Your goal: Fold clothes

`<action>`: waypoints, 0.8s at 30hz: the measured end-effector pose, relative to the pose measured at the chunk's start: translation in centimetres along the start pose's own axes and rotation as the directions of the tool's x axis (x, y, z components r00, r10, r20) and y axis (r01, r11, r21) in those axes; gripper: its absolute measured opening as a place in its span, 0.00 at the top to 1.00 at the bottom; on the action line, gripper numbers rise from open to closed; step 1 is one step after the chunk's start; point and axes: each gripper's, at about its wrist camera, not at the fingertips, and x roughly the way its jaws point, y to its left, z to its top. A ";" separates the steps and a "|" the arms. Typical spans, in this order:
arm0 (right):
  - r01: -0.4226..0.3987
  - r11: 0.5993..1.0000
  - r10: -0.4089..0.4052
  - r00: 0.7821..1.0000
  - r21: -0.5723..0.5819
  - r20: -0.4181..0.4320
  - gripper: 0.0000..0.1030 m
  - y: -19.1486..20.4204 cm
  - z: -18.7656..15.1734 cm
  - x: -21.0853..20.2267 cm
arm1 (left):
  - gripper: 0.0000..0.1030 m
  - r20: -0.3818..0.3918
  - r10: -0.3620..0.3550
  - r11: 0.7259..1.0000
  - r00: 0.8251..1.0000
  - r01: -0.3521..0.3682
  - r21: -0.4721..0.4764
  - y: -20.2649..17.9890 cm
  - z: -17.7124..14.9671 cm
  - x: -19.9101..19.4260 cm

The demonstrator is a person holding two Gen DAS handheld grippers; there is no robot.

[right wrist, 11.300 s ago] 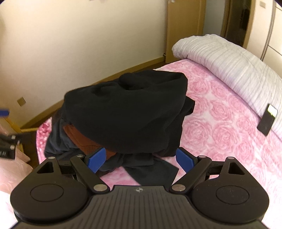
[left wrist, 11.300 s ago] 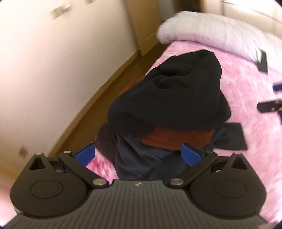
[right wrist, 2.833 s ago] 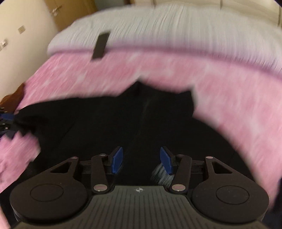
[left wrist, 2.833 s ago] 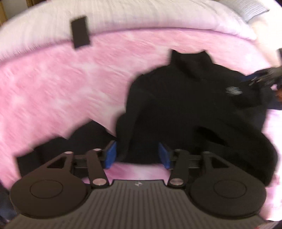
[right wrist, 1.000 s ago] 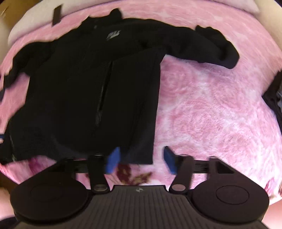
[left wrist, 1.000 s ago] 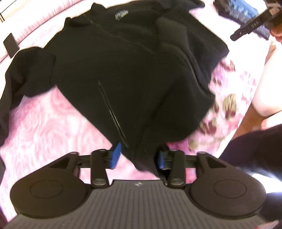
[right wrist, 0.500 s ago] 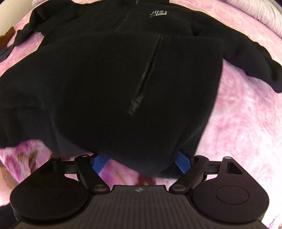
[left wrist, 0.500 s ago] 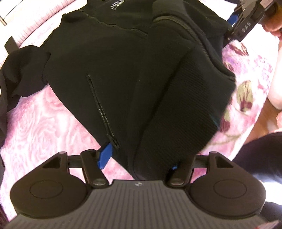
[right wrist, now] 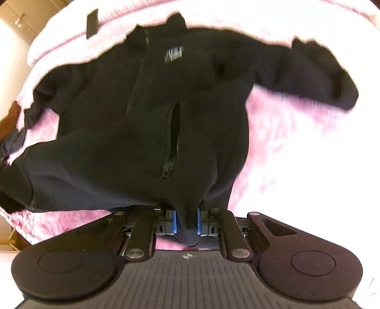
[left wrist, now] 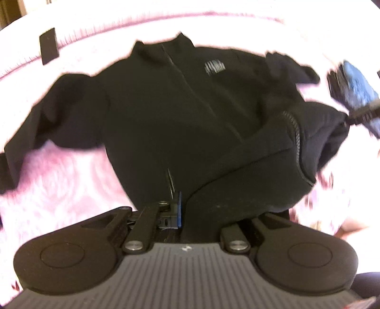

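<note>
A black zip jacket lies face up on the pink bedspread, collar far from me, sleeves spread to both sides. My left gripper is shut on the jacket's bottom hem; the cloth hides its right finger. My right gripper is shut on the hem of the jacket, a fold of cloth pinched between the blue pads. The hem is lifted off the bed between the two grippers. The right gripper also shows at the right edge of the left wrist view.
A dark flat phone-like object lies on the white quilt at the far side; it also shows in the right wrist view. Other dark and brown clothes sit at the left edge of the bed.
Both grippers were open around the hem half a second ago and have closed on it. The hem is now raised and both views have tilted toward the collar.
</note>
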 end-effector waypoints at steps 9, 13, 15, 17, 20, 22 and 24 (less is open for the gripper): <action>-0.068 0.997 0.065 0.995 -0.040 -0.074 0.91 -1.0 2.4 -2.4 | 0.96 -0.056 -0.053 0.998 0.997 0.052 -0.019 0.6 1.8 -1.9; -0.034 0.999 0.034 0.999 -0.037 0.001 0.71 -2.1 2.6 -1.0 | 0.96 -0.076 0.006 0.999 0.997 -0.009 -0.038 1.4 3.3 0.7; 0.004 0.999 -0.002 0.999 -0.041 0.048 0.61 -2.3 2.4 0.2 | 0.94 -0.083 0.030 0.995 0.996 -0.038 -0.090 2.6 4.2 3.2; 0.059 0.996 -0.052 0.993 -0.065 0.104 0.42 -2.2 1.9 0.8 | 0.88 -0.089 0.048 0.988 0.995 -0.061 -0.143 4.0 5.1 5.7; 0.083 0.995 -0.073 0.986 -0.062 0.153 0.40 -2.4 1.9 1.5 | 0.79 -0.104 0.074 0.979 0.992 -0.092 -0.179 5.7 6.0 8.8; 0.101 0.992 -0.086 0.979 -0.077 0.183 0.40 -2.3 1.8 1.3 | 0.74 -0.112 0.093 0.981 0.989 -0.111 -0.161 6.2 6.4 9.9; 0.122 0.987 -0.098 0.973 -0.105 0.210 0.40 -1.5 1.5 0.6 | 0.69 -0.116 0.104 0.984 0.988 -0.119 -0.133 6.4 6.5 10.4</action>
